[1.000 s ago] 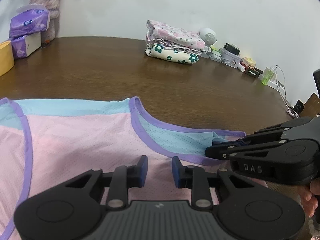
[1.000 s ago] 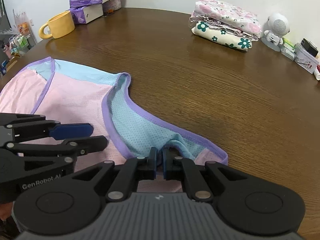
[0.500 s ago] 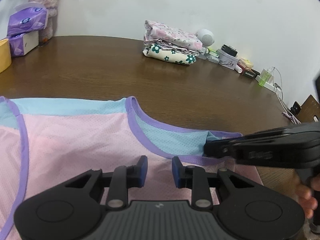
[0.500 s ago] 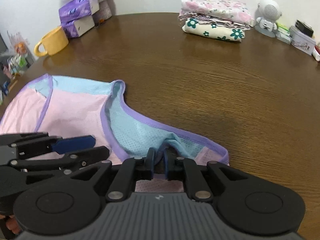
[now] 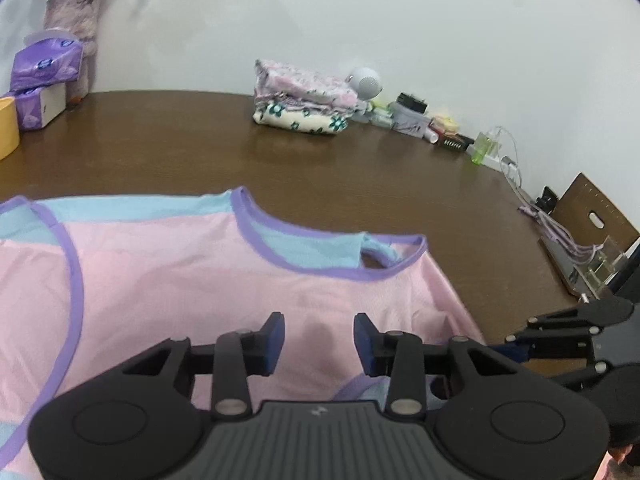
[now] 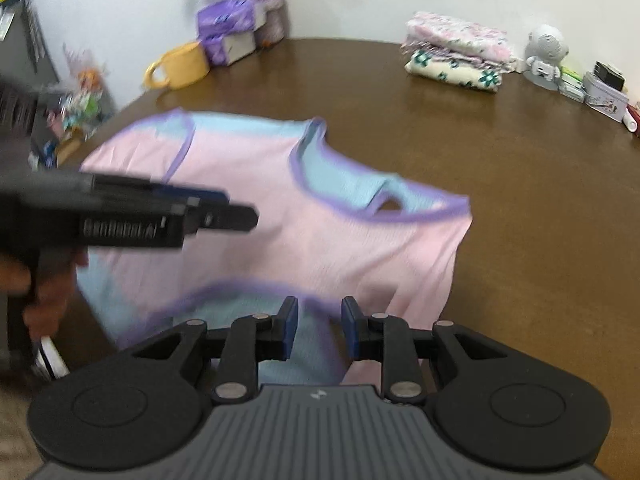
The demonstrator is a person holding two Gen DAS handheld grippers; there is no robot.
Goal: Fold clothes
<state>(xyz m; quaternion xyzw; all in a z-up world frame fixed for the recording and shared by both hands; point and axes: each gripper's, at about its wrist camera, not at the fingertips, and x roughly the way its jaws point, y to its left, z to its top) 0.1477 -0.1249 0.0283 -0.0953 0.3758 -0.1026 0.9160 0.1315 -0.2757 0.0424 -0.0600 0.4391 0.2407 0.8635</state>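
The pink top [image 5: 192, 280] lies spread flat on the brown tabletop [image 5: 360, 184], at its near side, its purple-trimmed neckline [image 5: 280, 236] facing the far wall and pale blue lining showing inside the collar and at the armholes. A second purple-edged blue section [image 6: 256, 312] sits across the near part of the garment, right under the cameras.

Left tongs [image 5: 319, 336] hover over the pink cloth, jaws apart and opening, nothing between the blue pads [image 5: 276, 340] but air; the fabric below looks clear of them. Right tongs [image 6: 319, 326] are the same story: jaws apart and opening, the blue panel visible in the gap, no pinch on it that shows. From the right wrist view the left tongs appear as a blurred black bar over the top's left side, with a hand [image 6: 44, 280] on the grip beneath. From the left wrist view the right tongs poke in just off the top's right edge.

Beyond the top, well apart from it, a stack of folded floral clothes [image 5: 304, 104] rests near the wall, a small white round gadget [image 5: 366, 84] just beside it on the right. Further left of the stack, purple tissue packs [image 6: 228, 28] and a yellow mug [image 6: 180, 66] stand at the tabletop's far left edge.
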